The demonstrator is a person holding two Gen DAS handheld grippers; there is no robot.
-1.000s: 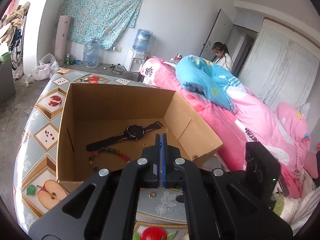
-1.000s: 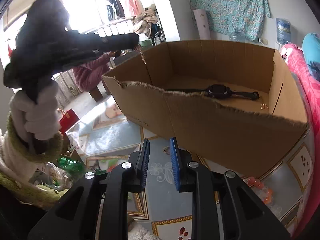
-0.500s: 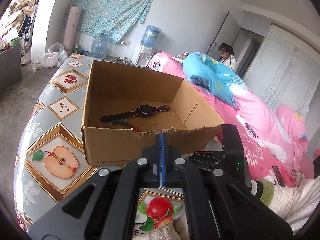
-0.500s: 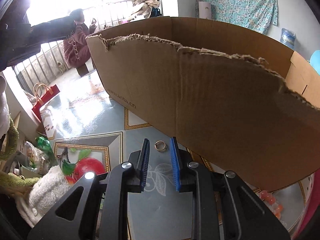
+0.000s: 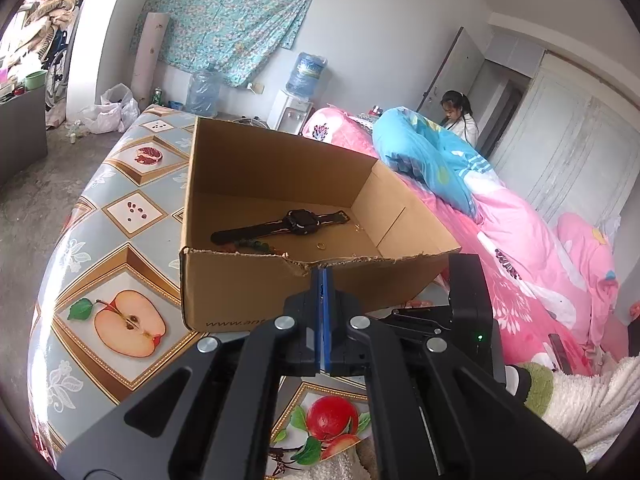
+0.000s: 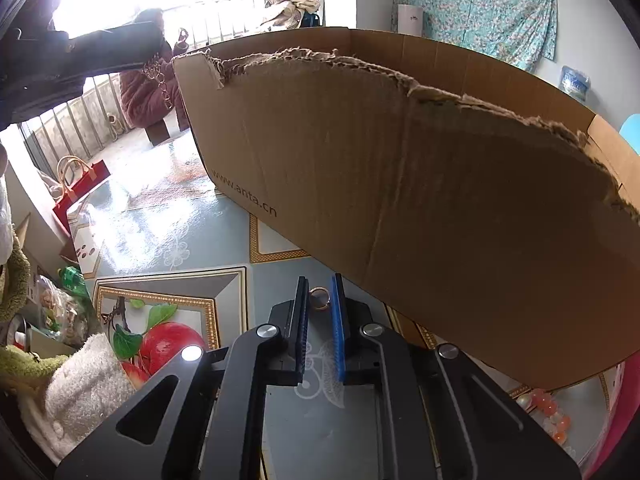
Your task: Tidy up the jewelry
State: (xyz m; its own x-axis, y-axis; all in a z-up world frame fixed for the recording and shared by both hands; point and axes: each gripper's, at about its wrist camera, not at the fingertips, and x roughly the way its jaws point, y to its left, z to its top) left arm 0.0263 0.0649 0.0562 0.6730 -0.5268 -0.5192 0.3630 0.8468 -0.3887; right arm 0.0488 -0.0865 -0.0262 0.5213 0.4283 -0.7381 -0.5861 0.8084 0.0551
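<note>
The left gripper (image 5: 321,276) hangs low before the torn near wall of the open brown cardboard box (image 5: 240,292), its blue-faced pads pressed flat together with nothing between them. Beyond its tips, on the box floor, lies a black wristwatch with a long strap (image 5: 298,222); nearer the gripper, and partly hidden by the torn wall, a string of dark red and green beads (image 5: 256,245) rests against the watch strap. A small gold ring (image 5: 321,245) lies on the cardboard just ahead of the tips, and a tiny gold piece (image 5: 357,227) lies farther on, near the strap's right end; what that piece is cannot be made out.

The right gripper (image 6: 320,300) sits low over the fruit-patterned vinyl tablecloth (image 6: 168,236), outside the box and close to its printed outer wall (image 6: 440,208). Its jaws stand a little apart, and a thin gold-toned ring (image 6: 319,298) lies on the cloth between the fingertips, close to both pads; whether either pad touches it cannot be told. To the right of this gripper, beneath the box's lower edge, a strand of pink and orange beads (image 6: 548,412) lies on the table. To the left, a white fleece sleeve (image 6: 84,388) covers part of a printed red apple.
</note>
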